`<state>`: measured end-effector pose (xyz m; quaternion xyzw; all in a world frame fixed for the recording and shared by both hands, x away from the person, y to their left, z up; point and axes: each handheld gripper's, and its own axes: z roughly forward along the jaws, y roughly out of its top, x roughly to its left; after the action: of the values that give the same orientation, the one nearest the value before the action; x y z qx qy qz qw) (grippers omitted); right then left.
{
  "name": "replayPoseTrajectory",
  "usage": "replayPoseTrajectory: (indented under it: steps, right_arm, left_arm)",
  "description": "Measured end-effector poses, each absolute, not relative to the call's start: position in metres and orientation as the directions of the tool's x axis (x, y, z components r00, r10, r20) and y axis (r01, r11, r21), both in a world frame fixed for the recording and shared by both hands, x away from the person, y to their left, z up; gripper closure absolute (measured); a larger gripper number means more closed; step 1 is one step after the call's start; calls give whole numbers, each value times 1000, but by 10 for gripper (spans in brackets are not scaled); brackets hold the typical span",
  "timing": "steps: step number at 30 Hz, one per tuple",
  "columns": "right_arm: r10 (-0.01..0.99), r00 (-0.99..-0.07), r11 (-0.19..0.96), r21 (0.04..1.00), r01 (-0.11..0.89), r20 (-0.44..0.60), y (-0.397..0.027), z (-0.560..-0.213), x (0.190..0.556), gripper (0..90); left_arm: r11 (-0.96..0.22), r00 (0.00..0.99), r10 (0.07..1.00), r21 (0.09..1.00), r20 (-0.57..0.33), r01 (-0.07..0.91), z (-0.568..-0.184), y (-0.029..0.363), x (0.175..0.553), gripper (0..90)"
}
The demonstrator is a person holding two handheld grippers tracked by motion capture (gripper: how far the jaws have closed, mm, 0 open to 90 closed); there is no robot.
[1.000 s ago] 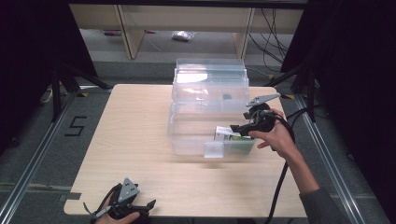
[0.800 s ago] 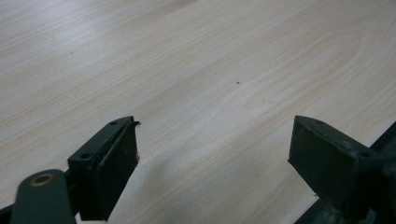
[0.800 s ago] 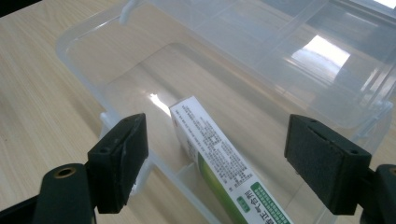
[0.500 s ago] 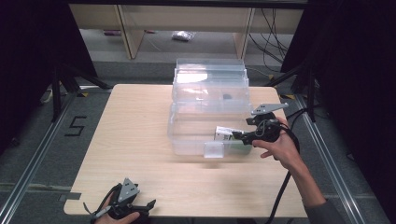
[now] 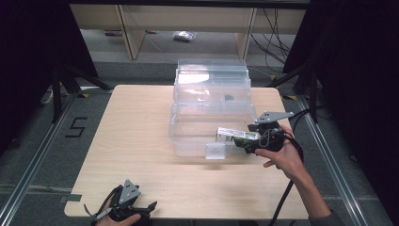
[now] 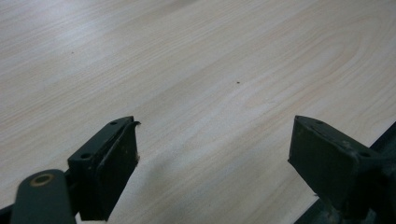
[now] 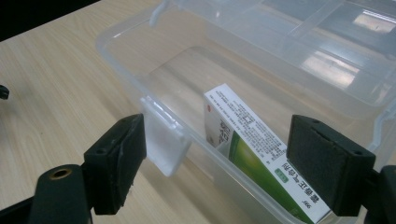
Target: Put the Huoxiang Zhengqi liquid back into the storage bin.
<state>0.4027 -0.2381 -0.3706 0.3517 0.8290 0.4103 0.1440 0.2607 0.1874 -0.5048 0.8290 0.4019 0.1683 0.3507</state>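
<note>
The pale wood-grain worktop [image 5: 141, 155] was evenly and brightly lit from above, while the surroundings on both sides fell into near-black. A white patch of glare sat on the clear plastic storage box [image 5: 211, 110], and in the right gripper view more bright reflections showed on its far compartments. In that view the white and green cardboard carton [image 7: 254, 154] was fairly sharp, its small print just short of readable, and the black jaws at the bottom were soft. In the left gripper view the jaws cast a faint shadow on the wood, whose grain blurred toward the far edge. The high view was slightly grainy overall.
</note>
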Motion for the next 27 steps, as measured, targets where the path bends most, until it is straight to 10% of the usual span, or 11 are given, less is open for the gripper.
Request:
replayPoseTrajectory:
  steps: [27]
  right_arm:
    - [660, -744, 389, 800, 457, 104, -229, -415, 363, 216]
  left_arm:
    - [-426, 616, 787, 718, -5, 550, -505, 187, 260, 149]
